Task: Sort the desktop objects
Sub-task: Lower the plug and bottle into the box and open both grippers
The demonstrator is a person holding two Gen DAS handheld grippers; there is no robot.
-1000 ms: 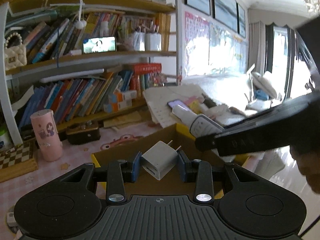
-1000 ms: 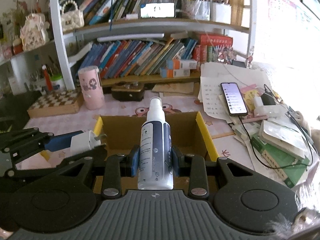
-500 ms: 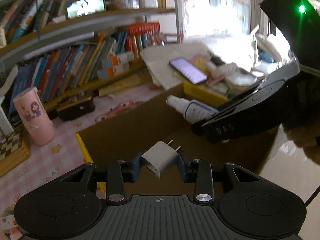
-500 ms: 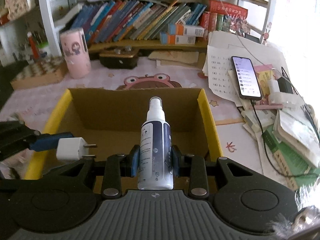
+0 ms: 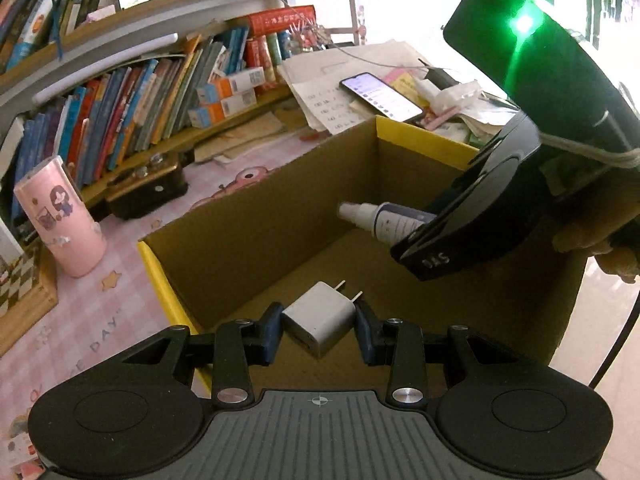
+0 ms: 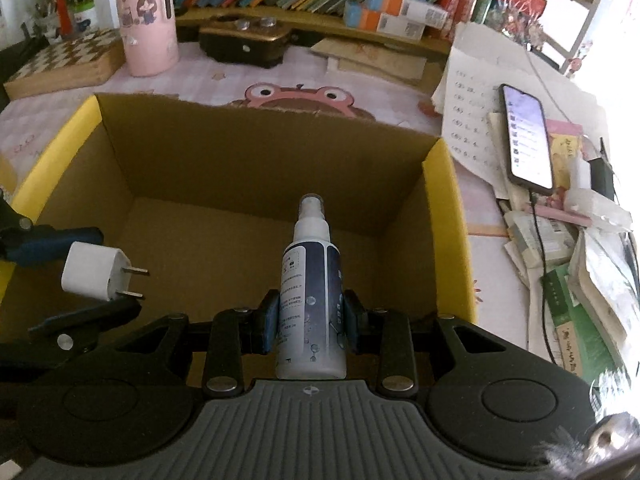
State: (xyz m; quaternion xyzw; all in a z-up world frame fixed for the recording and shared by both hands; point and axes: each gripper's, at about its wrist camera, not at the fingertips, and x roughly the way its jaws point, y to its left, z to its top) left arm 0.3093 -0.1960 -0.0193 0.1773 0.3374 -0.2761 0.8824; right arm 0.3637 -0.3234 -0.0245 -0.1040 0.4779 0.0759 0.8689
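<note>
- Two grippers sit over one open cardboard box (image 6: pixel 256 168) with yellow-edged side flaps; brown box floor visible under both, bare where it shows.
- Left gripper (image 5: pixel 319 330): blue pads pressed onto the two sides of a white charger plug (image 5: pixel 320 322). Plug is tilted, prongs aimed toward 1 o'clock in the left wrist view, held above the box floor near the box's near-left corner.
- Same plug in the right wrist view (image 6: pixel 94 272) sits at 9 o'clock, prongs pointing to 3 o'clock, one blue finger (image 6: pixel 52 242) above it and one dark finger below.
- Right gripper (image 6: pixel 310 322): pads pinching the lower body of a spray bottle (image 6: pixel 310 300), white with a dark label. Nozzle points to 12 o'clock, toward the far box wall; the bottle hangs over the box interior.
- From the left wrist view the bottle (image 5: pixel 380 220) pokes out at 3 o'clock, nozzle toward 9 o'clock, clear of the box floor. Plug and bottle are apart, not touching.
- Outside the box: pink tumbler (image 6: pixel 148 24) at 11 o'clock, beside a chessboard (image 6: pixel 68 62); a lit phone (image 6: pixel 526 138) on papers at 2 o'clock; rows of books (image 5: pixel 132 100) on a shelf behind.
- Desk covering is pink with a cartoon creature (image 6: pixel 298 98) just past the far box wall.
</note>
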